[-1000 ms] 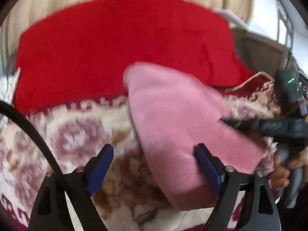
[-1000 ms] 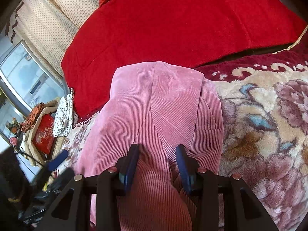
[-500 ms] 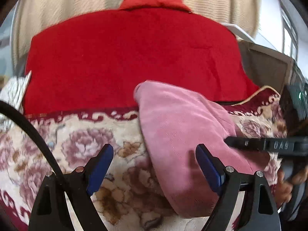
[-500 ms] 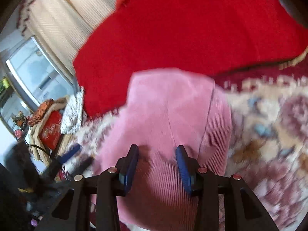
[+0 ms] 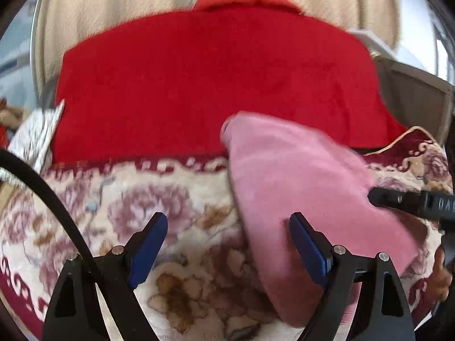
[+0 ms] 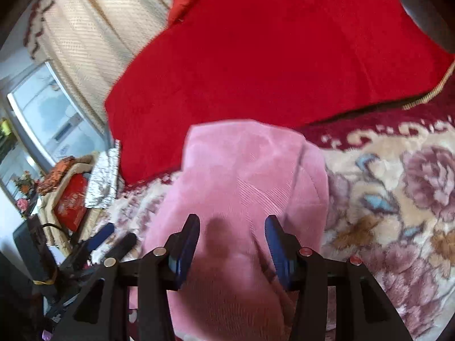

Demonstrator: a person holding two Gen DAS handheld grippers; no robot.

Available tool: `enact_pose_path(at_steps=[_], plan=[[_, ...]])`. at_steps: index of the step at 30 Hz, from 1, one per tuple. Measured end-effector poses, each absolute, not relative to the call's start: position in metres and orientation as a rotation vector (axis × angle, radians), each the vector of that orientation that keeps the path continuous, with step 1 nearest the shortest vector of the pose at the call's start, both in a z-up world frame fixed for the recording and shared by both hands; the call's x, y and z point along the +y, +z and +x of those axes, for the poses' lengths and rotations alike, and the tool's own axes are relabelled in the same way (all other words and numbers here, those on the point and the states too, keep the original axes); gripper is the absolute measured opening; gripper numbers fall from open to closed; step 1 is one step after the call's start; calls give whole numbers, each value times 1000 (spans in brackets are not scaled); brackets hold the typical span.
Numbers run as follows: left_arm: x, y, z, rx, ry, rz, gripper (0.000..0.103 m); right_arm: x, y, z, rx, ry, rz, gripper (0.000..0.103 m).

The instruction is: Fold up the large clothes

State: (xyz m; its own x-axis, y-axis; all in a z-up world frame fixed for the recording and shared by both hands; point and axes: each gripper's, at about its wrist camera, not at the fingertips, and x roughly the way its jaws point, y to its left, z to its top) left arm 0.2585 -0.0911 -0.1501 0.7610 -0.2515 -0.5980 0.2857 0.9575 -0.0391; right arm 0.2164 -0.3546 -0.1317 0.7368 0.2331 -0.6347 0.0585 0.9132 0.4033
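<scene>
While the right tongs (image 6: 231, 244) have just been widening, pads clear of the pink corduroy garment (image 6: 244, 176) folded on the floral blanket (image 6: 398, 199), left tongs (image 5: 227, 241) gape wide, empty. Garment looks soft, light, grippy; pinch layered edges. Only the right view shows ribbing; only the left shows its folded thickness.

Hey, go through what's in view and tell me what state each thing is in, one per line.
pink corduroy garment: folded into a narrow stack on the floral blanket.
left tongs: open, empty.
right tongs: just opening, garment lying between, not pinched.
red blanket: spread flat behind.
</scene>
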Motion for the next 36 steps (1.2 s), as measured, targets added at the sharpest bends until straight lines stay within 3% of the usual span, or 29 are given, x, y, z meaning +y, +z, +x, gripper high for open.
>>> enact_pose_path(at_steps=[3,19,31,36], plan=[[-91,-160,264,684,-282,11,88,-352,-150,227,812,96,427,54],[-96,-155,258,655,-265,68,88,-332,-122,209,683,112,314,54],[-96,-156,259,657,-261,67,88,-336,-143,222,775,128,378,59],[-82,-138,252,582,-245,19,88,-339,-137,216,757,128,374,59]])
